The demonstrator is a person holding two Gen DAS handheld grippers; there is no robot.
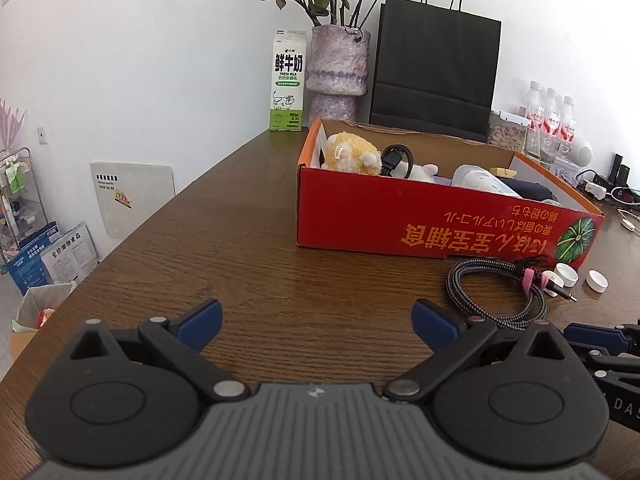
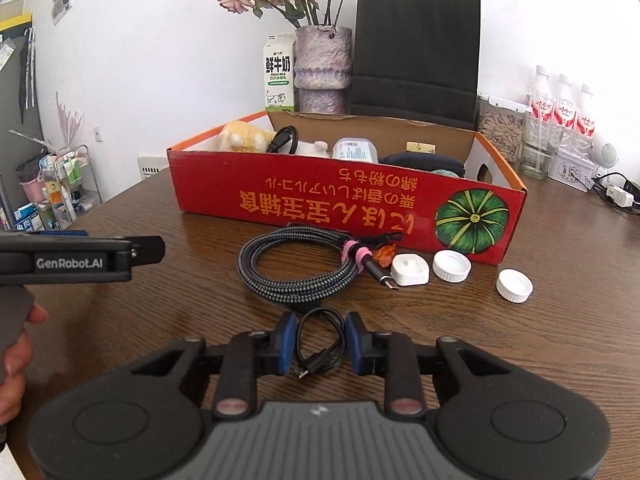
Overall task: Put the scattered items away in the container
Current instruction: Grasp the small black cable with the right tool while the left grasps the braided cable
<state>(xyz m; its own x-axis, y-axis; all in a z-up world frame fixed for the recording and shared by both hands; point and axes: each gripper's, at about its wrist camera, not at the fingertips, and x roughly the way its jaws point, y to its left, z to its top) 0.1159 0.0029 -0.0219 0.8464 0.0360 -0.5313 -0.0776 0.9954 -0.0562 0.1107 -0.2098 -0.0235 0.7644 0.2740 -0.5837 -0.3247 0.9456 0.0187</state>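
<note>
A red cardboard box stands on the brown table and holds a yellow plush, a black cord, a white bottle and a dark pouch. In front of it lie a coiled braided cable, a white square cap and two round white caps. My right gripper is shut on a small black cable loop lying on the table just short of the braided coil. My left gripper stands open over bare wood, left of the braided cable, with nothing between its fingers.
Behind the box stand a milk carton, a vase of dried roses and a black paper bag. Water bottles and a jar stand at the back right. The table edge runs along the left. A hand holds the left tool.
</note>
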